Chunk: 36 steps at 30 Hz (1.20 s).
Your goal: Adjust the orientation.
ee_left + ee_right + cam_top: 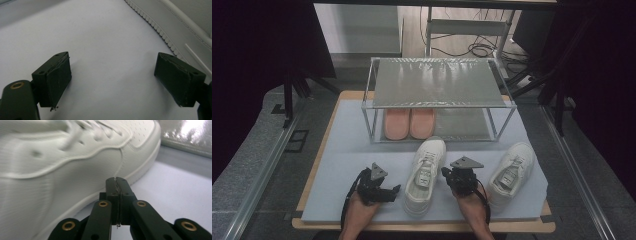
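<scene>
A: The fingers of the left gripper stand wide apart with bare mat between them. Why so wide?

B: My guess is they're set to take the near white sneaker across its width — its ribbed sole edge already sits just beside one jaw in the left gripper view. Nothing is held yet.

A: And the right gripper?

B: Pressed together, pads touching, nothing between them. It sits just beside that sneaker's other flank, tip near the sole — likely to nudge or steady the shoe rather than grab it.

A: So the shoe lies between the two hands?

B: Yes — on the pale blue mat, toe pointing at the metal shoe rack. The second white sneaker lies to the right, angled, beyond the right gripper.

A: The rack has room?

B: The lower shelf holds a pair of pink slippers on its left; the space beside them is free, and the top shelf is bare — a sensible place for the sneakers, I'd judge.
</scene>
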### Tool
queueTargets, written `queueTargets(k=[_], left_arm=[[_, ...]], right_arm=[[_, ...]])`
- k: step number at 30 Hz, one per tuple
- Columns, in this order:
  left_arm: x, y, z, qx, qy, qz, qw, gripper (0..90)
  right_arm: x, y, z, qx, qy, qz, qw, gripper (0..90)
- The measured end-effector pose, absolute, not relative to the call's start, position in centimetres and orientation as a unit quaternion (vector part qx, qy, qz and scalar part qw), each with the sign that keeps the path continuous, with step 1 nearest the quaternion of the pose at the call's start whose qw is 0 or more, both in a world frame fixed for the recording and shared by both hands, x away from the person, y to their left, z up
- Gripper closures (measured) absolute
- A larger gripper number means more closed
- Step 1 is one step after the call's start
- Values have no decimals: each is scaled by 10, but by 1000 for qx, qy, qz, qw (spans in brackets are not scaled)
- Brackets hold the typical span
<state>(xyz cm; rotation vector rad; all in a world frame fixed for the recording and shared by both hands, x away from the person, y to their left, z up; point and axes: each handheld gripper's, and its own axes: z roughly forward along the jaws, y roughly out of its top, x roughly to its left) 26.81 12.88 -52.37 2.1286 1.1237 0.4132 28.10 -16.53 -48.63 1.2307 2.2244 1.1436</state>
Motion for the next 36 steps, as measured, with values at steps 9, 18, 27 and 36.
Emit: queueTargets(k=[9,18,27,36], left_arm=[[268,129,-524,819,432,160,342,143],[268,129,-524,819,433,160,343,143],[268,129,-524,818,433,160,343,143],[268,129,-524,818,433,160,343,143]], right_arm=[[252,-177,-466,397,801,433,114,900],[232,-163,-447,353,811,462,73,900],[237,-135,-454,335,831,441,55,900],[240,-138,-454,334,839,427,52,900]])
